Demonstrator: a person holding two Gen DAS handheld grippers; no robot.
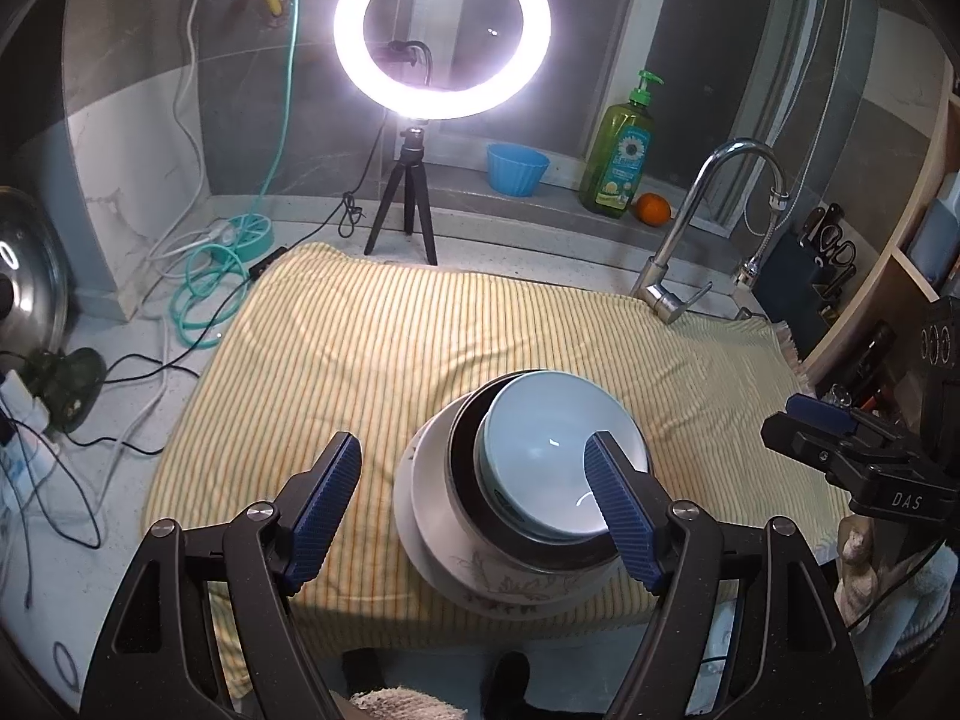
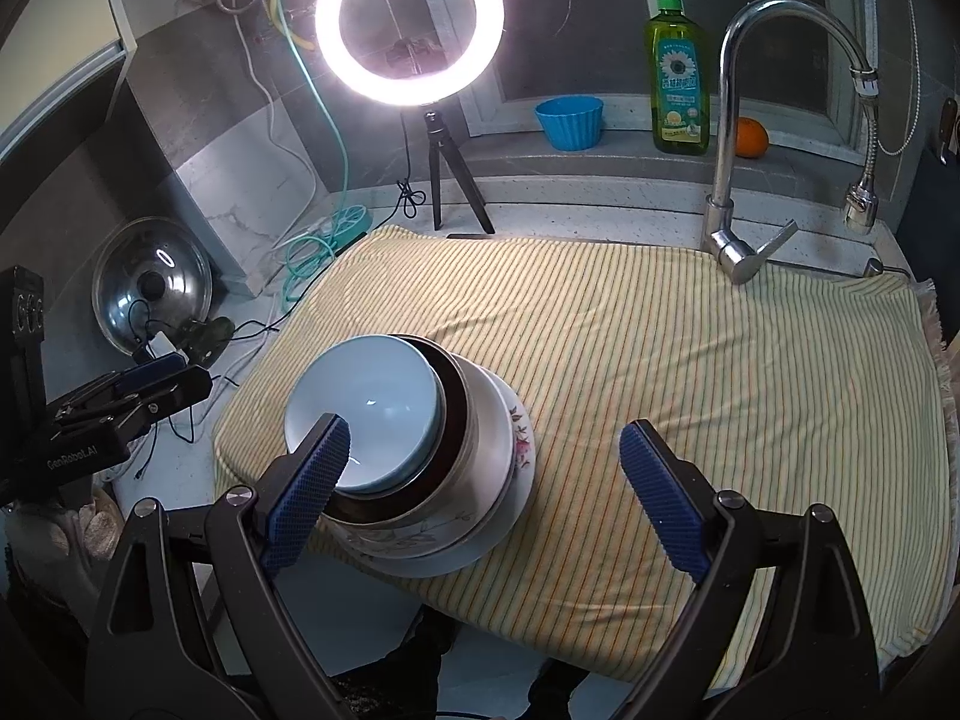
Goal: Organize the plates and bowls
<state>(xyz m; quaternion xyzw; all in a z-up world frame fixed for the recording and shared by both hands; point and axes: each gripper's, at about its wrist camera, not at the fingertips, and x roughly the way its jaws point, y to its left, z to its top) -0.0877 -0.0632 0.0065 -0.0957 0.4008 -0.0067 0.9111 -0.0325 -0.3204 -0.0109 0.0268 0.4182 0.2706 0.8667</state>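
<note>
A stack of dishes stands on the yellow striped cloth [image 1: 360, 348] [image 2: 690, 360]. A light blue bowl [image 1: 540, 426] [image 2: 360, 396] sits on top, nested in a dark-rimmed bowl [image 1: 465, 438] [image 2: 453, 414]. Below these are a floral bowl [image 1: 510, 585] [image 2: 408, 537] and a white plate [image 1: 414, 516] [image 2: 516, 504]. My left gripper [image 1: 477, 504] hovers open just before the stack; its right finger overlaps the blue bowl's rim in the picture, while the left finger is clear. My right gripper [image 2: 486, 495] is open to the right of the stack and holds nothing.
A lit ring light on a tripod [image 1: 402, 204] [image 2: 447, 180] stands behind the cloth. A faucet [image 1: 678, 252] [image 2: 729, 180], green soap bottle [image 1: 621, 150], blue cup [image 1: 516, 168] and orange [image 1: 653, 208] line the back. A pot lid [image 2: 150, 285] and cables [image 1: 198, 276] lie at the left.
</note>
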